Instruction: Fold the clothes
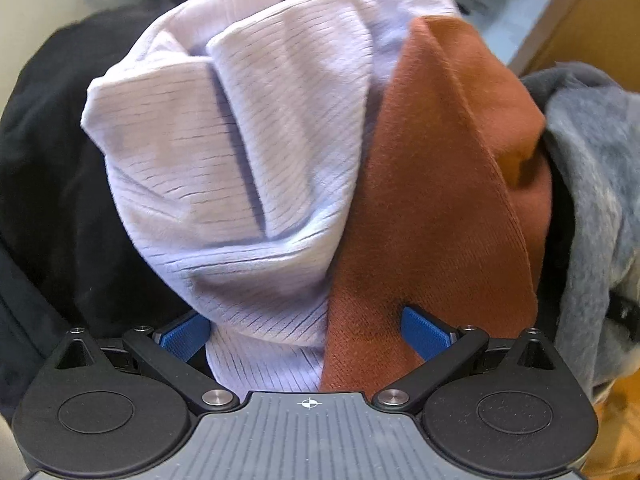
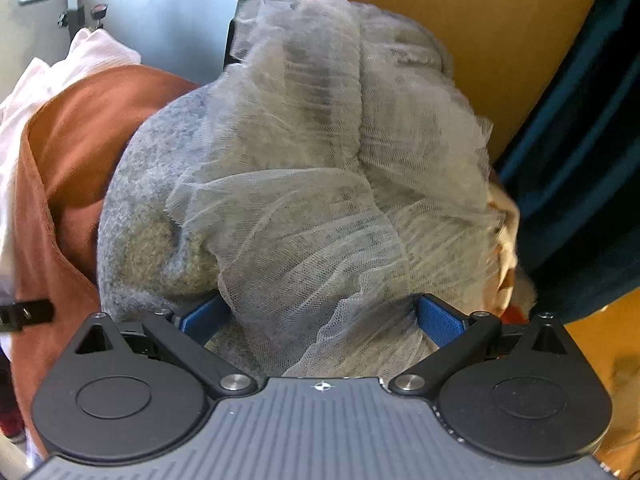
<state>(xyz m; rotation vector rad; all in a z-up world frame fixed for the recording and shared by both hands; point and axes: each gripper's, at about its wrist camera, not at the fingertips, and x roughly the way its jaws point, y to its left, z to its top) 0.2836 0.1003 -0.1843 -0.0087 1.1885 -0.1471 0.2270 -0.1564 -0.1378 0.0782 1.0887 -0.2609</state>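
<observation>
Looking down my left tongs (image 1: 306, 334), I see the blue pads (image 1: 424, 332) spread wide with cloth bunched between them: a pale lilac ribbed garment (image 1: 240, 152) on the left and a rust-orange garment (image 1: 440, 208) on the right. Whether the pads actually pinch either piece I cannot tell. Beyond these, a black garment (image 1: 52, 184) lies to the left and a grey fuzzy one (image 1: 592, 184) to the right.

My right tongs (image 2: 320, 320) stand just as wide, and a grey tulle piece (image 2: 320, 208) fills the gap, draped over a grey wool garment (image 2: 144, 208); again I cannot tell if it is gripped. Farther off, the rust-orange cloth sits left, a brown cardboard box (image 2: 480, 20) behind, and dark teal fabric (image 2: 580, 160) right.
</observation>
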